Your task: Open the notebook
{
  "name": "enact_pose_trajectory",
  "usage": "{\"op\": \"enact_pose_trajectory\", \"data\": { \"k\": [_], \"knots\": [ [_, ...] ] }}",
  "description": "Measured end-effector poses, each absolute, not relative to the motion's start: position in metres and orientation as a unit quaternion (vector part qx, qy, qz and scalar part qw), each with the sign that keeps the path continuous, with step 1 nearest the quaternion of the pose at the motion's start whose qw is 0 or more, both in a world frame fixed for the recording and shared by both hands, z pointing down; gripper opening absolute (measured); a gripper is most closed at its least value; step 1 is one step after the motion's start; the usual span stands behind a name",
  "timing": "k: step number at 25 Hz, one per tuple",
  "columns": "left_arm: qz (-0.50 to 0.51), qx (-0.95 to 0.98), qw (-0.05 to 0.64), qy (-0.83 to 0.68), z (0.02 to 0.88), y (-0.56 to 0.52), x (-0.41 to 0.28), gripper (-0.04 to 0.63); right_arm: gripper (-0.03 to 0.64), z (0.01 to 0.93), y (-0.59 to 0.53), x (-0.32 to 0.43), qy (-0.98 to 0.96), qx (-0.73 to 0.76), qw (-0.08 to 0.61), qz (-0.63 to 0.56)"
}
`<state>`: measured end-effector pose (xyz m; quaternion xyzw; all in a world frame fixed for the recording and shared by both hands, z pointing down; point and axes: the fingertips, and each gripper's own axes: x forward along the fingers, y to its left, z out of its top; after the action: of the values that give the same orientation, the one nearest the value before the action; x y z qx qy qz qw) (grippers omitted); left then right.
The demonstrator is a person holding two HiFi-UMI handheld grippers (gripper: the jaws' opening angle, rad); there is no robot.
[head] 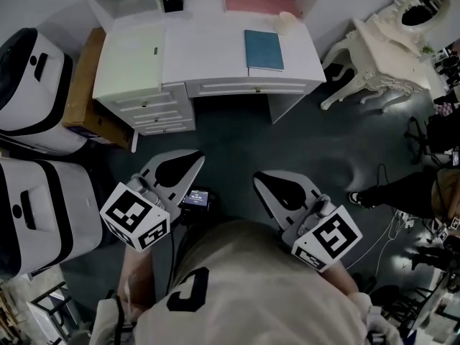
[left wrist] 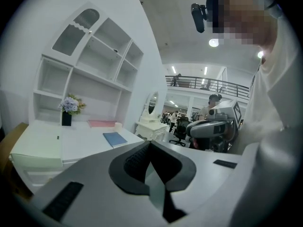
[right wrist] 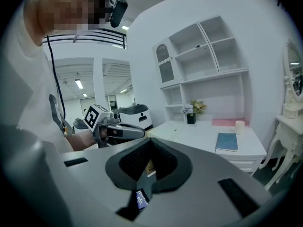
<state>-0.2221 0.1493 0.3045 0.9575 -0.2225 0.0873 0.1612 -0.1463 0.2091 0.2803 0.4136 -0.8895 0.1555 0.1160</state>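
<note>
Notebook (head: pixel 264 49): lying shut, flat on right of white desk (head: pixel 215 45), handy to front edge | Left gripper (head: pixel 195 158), right gripper (head: pixel 260 180): jaws pressed together, empty, well short of desk, likely poised for approach | Task not yet begun

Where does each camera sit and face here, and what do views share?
Head view: on the person's head, steeply down at the white desk with drawers; shows torso, left gripper, right gripper.
Left gripper view: on the left gripper, along its shut jaws toward the desk; shows right gripper.
Right gripper view: on the right gripper, along its shut jaws, deskward; shows left gripper.
Shared: all show the closed blue rectangular notebook.
</note>
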Motion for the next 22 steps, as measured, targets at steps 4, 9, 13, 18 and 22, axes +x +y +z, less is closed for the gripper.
{"op": "enact_pose_trajectory", "data": {
  "k": [4,9,13,18,22],
  "knots": [
    [0.089,0.960,0.155,-0.216,0.306,0.136,-0.223,0.014,0.020,0.281,0.194,-0.149,-0.885,0.421,0.118,0.157],
    [0.089,0.961,0.162,-0.207,0.313,0.124,-0.226,0.014,0.020,0.287,0.181,-0.160,-0.884,0.419,0.128,0.165],
    [0.087,0.960,0.174,-0.202,0.319,0.114,-0.221,0.014,0.020,0.290,0.176,-0.158,-0.880,0.422,0.139,0.165],
    [0.093,0.960,0.178,-0.196,0.320,0.108,-0.204,0.014,0.020,0.290,0.168,-0.141,-0.877,0.430,0.120,0.177],
    [0.101,0.959,0.170,-0.201,0.317,0.100,-0.185,0.014,0.020,0.290,0.156,-0.115,-0.875,0.436,0.093,0.186]
  ]
}}
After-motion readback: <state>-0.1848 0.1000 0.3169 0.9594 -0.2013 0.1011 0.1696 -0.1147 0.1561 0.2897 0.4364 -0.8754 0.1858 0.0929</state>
